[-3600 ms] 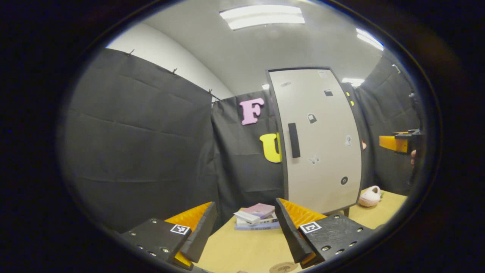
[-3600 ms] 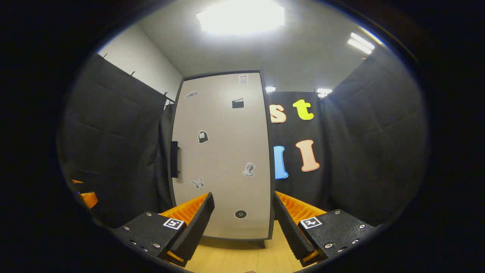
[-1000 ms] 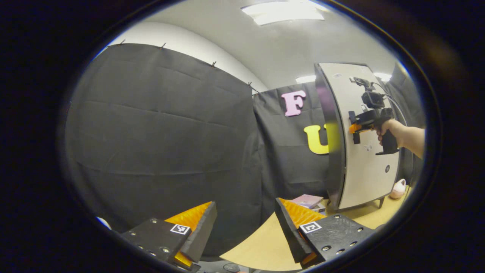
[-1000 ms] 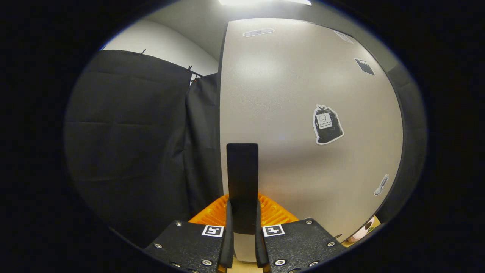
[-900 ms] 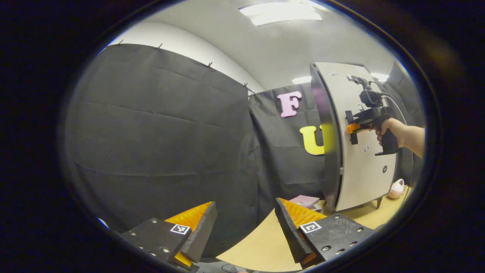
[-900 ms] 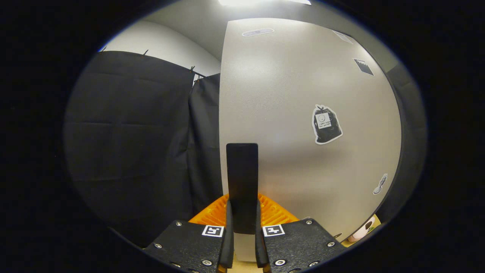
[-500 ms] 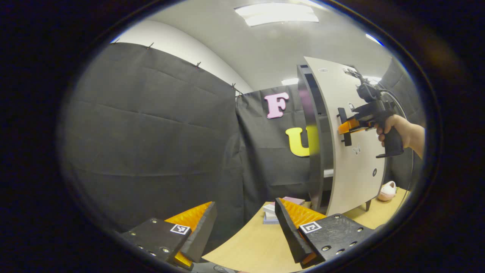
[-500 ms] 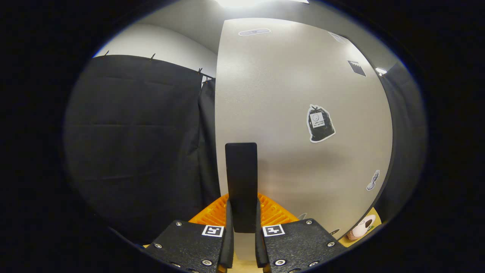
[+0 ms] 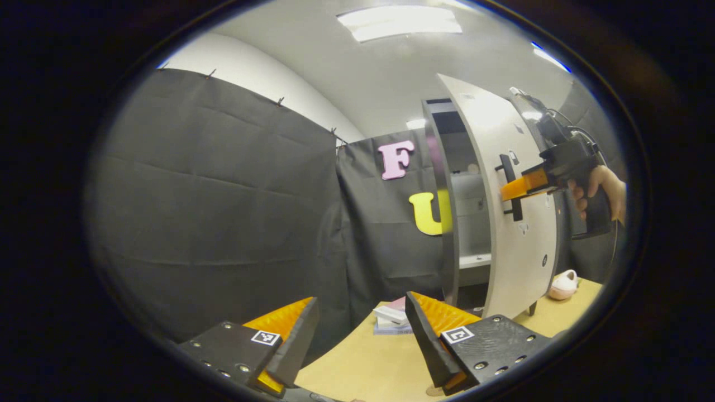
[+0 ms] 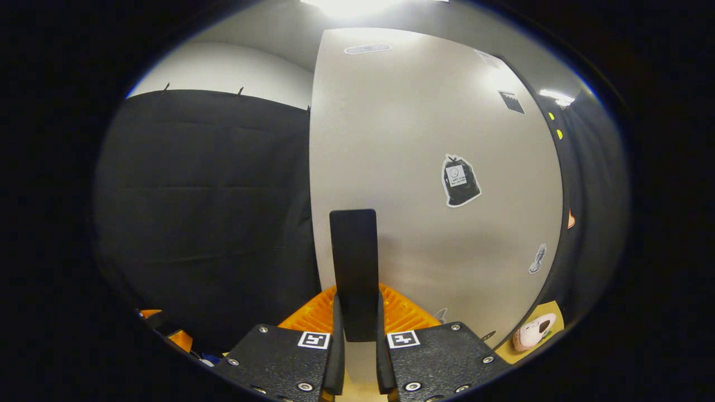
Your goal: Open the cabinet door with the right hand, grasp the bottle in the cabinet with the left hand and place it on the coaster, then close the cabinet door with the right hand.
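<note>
Pale grey cabinet door (image 10: pixel 424 167) with black handle (image 10: pixel 353 268), tan table (image 9: pixel 385 363).

The left gripper view looks from well back over the tabletop (image 9: pixel 385 363) toward the open cabinet door (image 9: pixel 522 234). The right gripper view sits close against that door (image 10: pixel 424 167), which both views share.

Right gripper (image 9: pixel 509 188) clamps handle (image 9: pixel 509 187) (cabinet door (image 9: pixel 519 251) ajar); left gripper (image 9: pixel 362 340) spread.
</note>
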Motion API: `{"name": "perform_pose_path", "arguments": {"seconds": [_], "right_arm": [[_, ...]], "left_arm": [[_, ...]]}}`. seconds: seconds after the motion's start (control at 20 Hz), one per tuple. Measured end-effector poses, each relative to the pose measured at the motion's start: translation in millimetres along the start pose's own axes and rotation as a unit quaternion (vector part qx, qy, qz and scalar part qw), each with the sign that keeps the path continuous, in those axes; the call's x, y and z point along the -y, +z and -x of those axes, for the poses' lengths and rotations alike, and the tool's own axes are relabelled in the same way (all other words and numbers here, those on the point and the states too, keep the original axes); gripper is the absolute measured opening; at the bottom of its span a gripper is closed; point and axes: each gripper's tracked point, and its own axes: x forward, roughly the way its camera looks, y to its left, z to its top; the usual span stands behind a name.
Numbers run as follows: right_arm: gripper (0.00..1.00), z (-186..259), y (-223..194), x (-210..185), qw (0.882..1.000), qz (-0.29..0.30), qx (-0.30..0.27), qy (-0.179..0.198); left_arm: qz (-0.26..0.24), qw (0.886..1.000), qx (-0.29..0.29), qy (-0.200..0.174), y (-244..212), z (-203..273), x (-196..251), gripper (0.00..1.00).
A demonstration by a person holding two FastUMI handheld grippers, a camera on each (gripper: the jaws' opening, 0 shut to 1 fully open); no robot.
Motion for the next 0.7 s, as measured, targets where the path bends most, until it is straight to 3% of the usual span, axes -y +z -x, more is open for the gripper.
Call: {"name": "perform_pose_path", "arguments": {"seconds": [0.35, 0.4, 0.45, 0.65, 0.7], "right_arm": [[0.23, 21, 1, 3, 1.000, -0.001, 0.005, 0.024], [0.23, 25, 1, 4, 1.000, -0.002, 0.005, 0.029], [0.23, 28, 1, 6, 0.999, -0.004, 0.005, 0.032], [0.23, 43, 1, 12, 0.999, -0.008, 0.007, 0.038], [0.23, 46, 1, 13, 0.999, -0.011, 0.009, 0.039]], "left_arm": [[0.006, 1.000, 0.008, -0.026, 10, -5, 41, 0.89], [0.007, 0.999, 0.009, -0.031, 12, -6, 49, 0.94], [0.008, 0.999, 0.010, -0.037, 11, -7, 58, 0.89], [0.016, 0.998, 0.014, -0.058, 16, -10, 87, 0.89], [0.017, 0.998, 0.015, -0.065, 17, -10, 95, 0.94]]}}
